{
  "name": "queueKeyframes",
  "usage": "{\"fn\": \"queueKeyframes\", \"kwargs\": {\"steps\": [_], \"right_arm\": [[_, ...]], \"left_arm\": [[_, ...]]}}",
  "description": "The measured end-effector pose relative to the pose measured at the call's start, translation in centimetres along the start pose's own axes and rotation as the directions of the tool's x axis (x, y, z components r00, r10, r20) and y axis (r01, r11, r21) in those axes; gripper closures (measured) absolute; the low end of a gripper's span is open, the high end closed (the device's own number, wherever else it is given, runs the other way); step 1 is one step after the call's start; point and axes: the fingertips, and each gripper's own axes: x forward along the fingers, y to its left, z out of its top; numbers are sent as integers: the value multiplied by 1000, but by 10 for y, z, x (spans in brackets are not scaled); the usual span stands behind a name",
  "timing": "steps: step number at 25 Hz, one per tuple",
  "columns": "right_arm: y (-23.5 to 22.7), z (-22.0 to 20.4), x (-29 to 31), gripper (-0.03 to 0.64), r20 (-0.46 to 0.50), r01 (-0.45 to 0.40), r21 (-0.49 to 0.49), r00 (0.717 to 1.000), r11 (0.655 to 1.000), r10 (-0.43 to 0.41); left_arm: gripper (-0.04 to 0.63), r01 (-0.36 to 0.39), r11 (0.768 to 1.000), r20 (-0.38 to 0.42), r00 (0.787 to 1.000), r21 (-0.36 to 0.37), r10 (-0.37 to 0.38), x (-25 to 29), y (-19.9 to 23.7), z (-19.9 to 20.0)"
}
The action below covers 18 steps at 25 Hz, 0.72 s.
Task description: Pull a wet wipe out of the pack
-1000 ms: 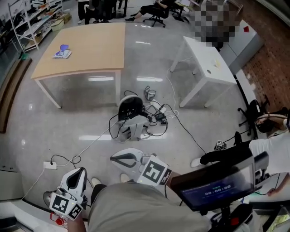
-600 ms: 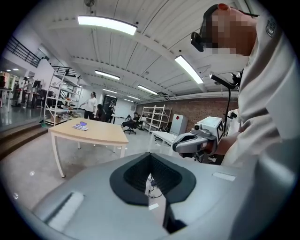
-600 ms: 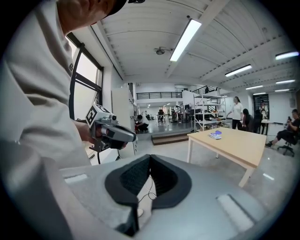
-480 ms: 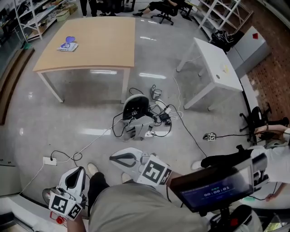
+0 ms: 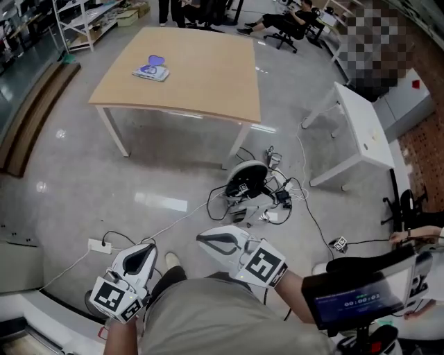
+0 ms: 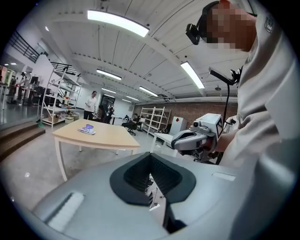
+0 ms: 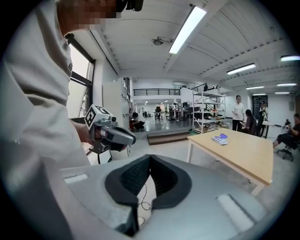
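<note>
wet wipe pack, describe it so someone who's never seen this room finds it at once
Look for the large light wooden table at the top of the head view. Near its left edge lies the wet wipe pack, flat with a purple top, the only thing on that table.

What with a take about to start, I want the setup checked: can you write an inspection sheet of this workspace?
Surface: wooden table, bare apart from one item, well ahead of the person.
Job's things: pack of wipes lying flat near the table's far left corner, untouched.
Clutter: heap of gear on the floor by the table's near right leg.
Grippers: left gripper and right gripper held low by the person's body, jaws together, nothing between them.
Cables: white cord from a power strip to the heap; black cables tangled around the heap.
Surroundings: white table at right, shelves at far left, screen at lower right.
</note>
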Motion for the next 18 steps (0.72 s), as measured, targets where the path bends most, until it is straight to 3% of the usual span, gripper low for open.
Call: {"fn": "queueKeyframes", "kwargs": {"steps": [6, 11, 18], "right_arm": [[-3, 56, 82, 615, 14, 18, -14, 1000, 1000, -18], [-6, 71, 141, 615, -45, -23, -26, 999, 999, 22], [-43, 92, 220, 615, -50, -88, -52, 995, 995, 85]], "left_arm": [[592, 7, 1000, -40, 999, 24, -6, -42, 92, 16], [592, -56, 998, -5, 998, -3, 56, -70, 156, 16], [592, -142, 989, 9, 990, -34, 142, -77, 235, 16]]}}
